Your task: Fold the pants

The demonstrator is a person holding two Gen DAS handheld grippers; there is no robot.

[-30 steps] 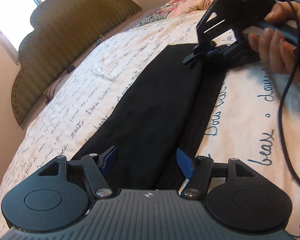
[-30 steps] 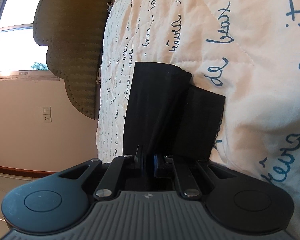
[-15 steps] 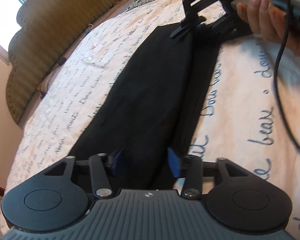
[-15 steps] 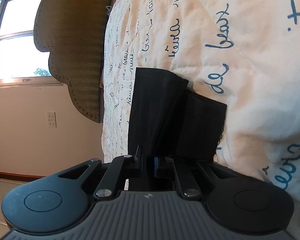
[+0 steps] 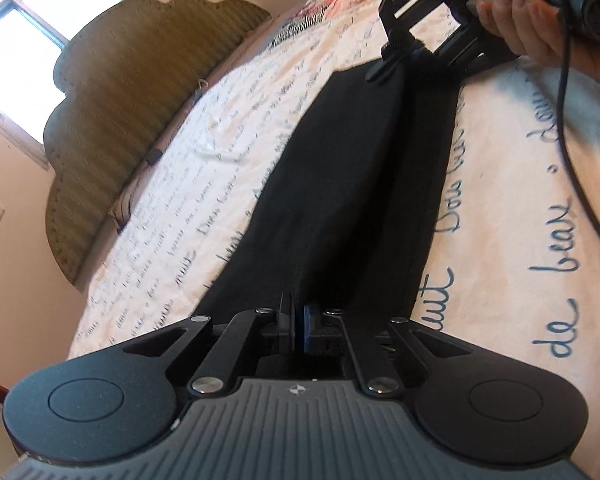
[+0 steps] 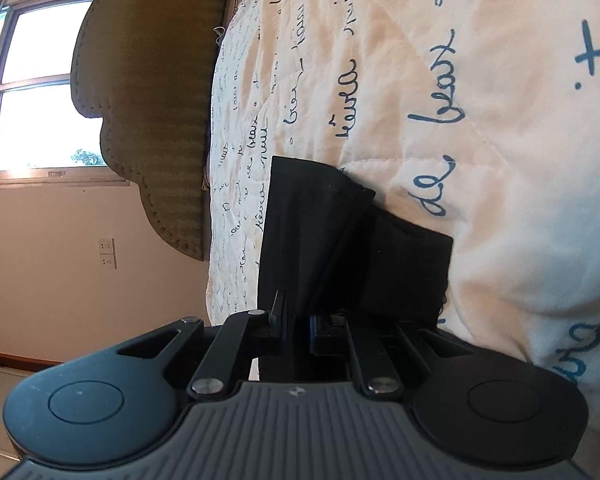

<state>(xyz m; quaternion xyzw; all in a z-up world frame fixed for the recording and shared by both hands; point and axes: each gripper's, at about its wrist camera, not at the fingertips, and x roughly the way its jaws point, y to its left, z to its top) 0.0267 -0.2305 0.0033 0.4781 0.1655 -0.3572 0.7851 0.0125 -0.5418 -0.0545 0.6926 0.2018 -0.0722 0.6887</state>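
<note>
Lengthwise across the quilt (image 5: 520, 208), the black pants (image 5: 348, 184) lie as a long, narrow strip, one layer folded over another so that a lower layer shows along one side. The quilt is cream with blue handwriting printed on it, and it covers a bed with a scalloped olive headboard (image 5: 140, 92) beneath a bright window (image 6: 36, 92).

At the near end of the strip, the left gripper (image 5: 299, 326) has just been closing, and its jaws now pinch a ridge of the black cloth, which rises taut between the blue pads.

At the far end, the right gripper (image 6: 296, 332) is clamped on the cloth as well; its own camera shows the fabric bunched between the nearly shut jaws, with the stepped end of the pants spread on the quilt beyond. In the left view this gripper sits at the top of the strip, held by a hand (image 5: 540, 16) with a black cable (image 5: 568, 112) trailing from it.
</note>
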